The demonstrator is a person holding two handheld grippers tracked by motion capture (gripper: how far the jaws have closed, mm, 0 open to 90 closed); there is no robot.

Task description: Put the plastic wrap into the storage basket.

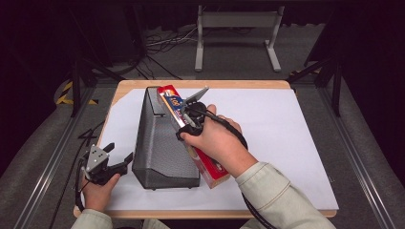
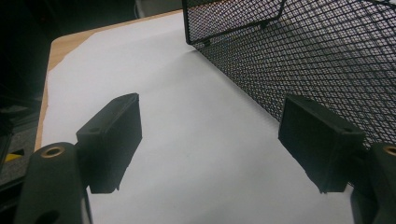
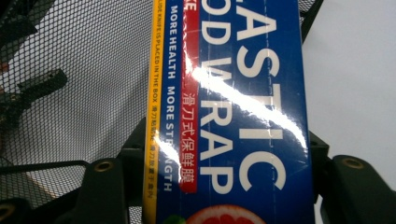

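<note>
A white sheet covers the wooden table; a grey metal stand behind.

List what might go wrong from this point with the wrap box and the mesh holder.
1. The right gripper clamps the long plastic wrap box near one end, so the free end may sag or twist.
2. The box lies against the mesh holder and could catch on its rim.
3. The left gripper is open beside the holder, not bracing it, so a push may slide it.

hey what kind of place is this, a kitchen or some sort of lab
Probably a lab-style recording bench, not a kitchen: a table under white paper, dark curtains behind, loose cables on the floor, and a mesh rack with a plastic wrap box as props.
</note>
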